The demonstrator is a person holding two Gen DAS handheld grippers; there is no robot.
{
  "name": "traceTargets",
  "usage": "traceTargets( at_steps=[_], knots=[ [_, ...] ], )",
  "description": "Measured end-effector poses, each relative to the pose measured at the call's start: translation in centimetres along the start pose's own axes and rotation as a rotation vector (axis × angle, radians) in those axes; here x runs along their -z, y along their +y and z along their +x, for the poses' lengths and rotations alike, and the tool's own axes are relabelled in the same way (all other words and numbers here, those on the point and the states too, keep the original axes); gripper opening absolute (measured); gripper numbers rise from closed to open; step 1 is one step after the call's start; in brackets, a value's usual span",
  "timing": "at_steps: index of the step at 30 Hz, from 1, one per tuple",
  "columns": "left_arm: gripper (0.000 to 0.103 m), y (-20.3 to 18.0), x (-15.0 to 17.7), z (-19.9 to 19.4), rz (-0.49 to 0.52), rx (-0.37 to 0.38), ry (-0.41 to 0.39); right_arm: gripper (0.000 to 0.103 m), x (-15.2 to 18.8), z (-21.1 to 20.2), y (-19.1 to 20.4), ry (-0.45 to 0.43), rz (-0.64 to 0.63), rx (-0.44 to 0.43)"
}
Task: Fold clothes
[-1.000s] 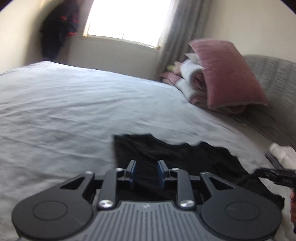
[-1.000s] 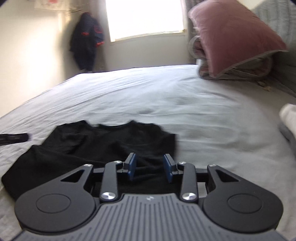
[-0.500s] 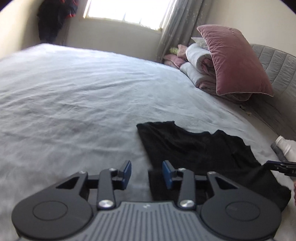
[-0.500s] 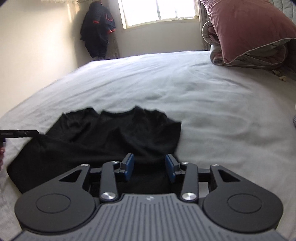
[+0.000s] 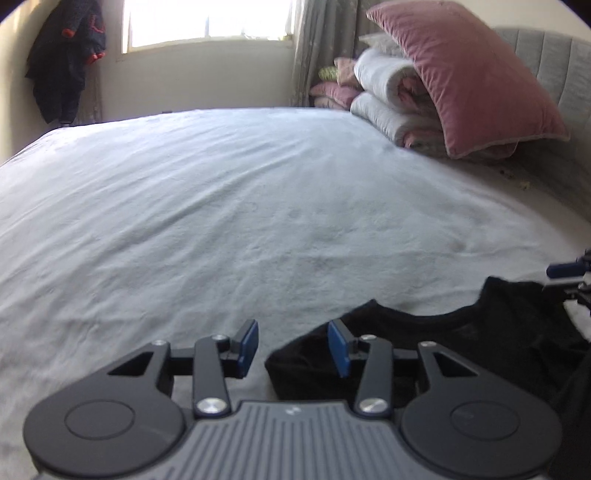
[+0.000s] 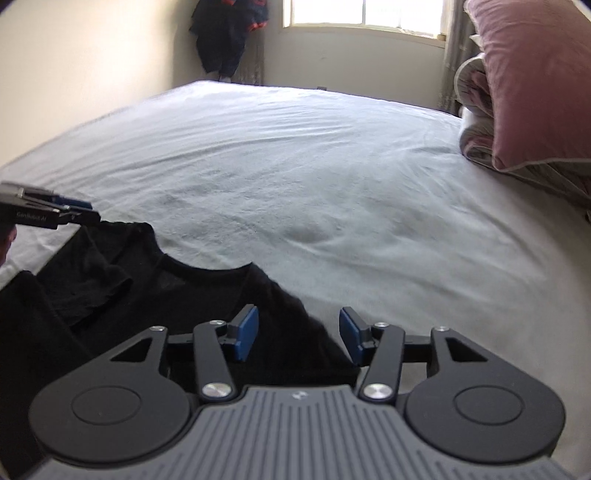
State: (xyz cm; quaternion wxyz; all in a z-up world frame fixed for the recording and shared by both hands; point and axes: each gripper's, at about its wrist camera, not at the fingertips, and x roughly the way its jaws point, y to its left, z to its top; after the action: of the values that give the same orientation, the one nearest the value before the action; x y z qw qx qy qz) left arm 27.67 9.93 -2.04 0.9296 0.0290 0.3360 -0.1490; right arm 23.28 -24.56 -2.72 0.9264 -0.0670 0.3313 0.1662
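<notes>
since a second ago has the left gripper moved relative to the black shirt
Yes. In the left wrist view the left gripper has shifted left: it was over the middle of the black shirt, and now its open jaws straddle the shirt's left edge.

**Right wrist view: black shirt on bed, both grippers at its corners**

Right gripper: jaws spread wide, blue pads either side of the near right corner of the black shirt; cloth lies between the fingers, not pinched. Shirt lies on the pale bed sheet, neckline facing away, left sleeve area rumpled. Left gripper enters at the left edge, tip at the shirt's far left corner; its opening cannot be read here. Pink pillow on rolled bedding at far right. Dark garment hangs beside the window.
</notes>
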Motion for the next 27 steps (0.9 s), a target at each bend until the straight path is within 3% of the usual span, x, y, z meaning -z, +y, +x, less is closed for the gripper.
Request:
traceTargets(
  at_steps=[5, 7, 8, 9, 10, 14, 21, 27],
  knots=[
    [0.042, -0.1, -0.2, 1.9, 0.017, 0.013, 0.036, 0.052, 0.0, 2.8, 0.7, 0.036, -0.045, 0.010],
    [0.035, -0.3, -0.2, 1.9, 0.016, 0.031, 0.039, 0.044, 0.2, 3.3, 1.1, 0.041, -0.054, 0.008],
    [0.031, -0.5, -0.2, 1.8, 0.020, 0.038, 0.042, 0.029, 0.2, 3.3, 1.2, 0.038, -0.051, -0.001],
    [0.021, -0.6, -0.1, 1.8, 0.027, 0.045, 0.044, 0.009, 0.3, 3.3, 1.3, 0.035, -0.049, -0.010],
    [0.004, -1.0, -0.1, 1.6, 0.047, 0.047, 0.043, 0.001, 0.3, 3.3, 1.4, 0.036, -0.053, -0.011],
    [0.003, -2.0, 0.3, 0.1, 0.079, 0.044, -0.002, 0.002, 0.2, 2.0, 2.3, 0.000, -0.094, 0.021],
    [0.002, -3.3, 0.3, -5.4, 0.105, 0.035, -0.174, 0.002, -0.1, -2.4, 2.8, -0.101, -0.082, 0.075],
    [0.002, -5.4, 2.0, -11.0, 0.203, 0.018, -0.285, 0.002, 1.7, -7.5, 5.0, -0.195, -0.154, 0.119]
  ],
)
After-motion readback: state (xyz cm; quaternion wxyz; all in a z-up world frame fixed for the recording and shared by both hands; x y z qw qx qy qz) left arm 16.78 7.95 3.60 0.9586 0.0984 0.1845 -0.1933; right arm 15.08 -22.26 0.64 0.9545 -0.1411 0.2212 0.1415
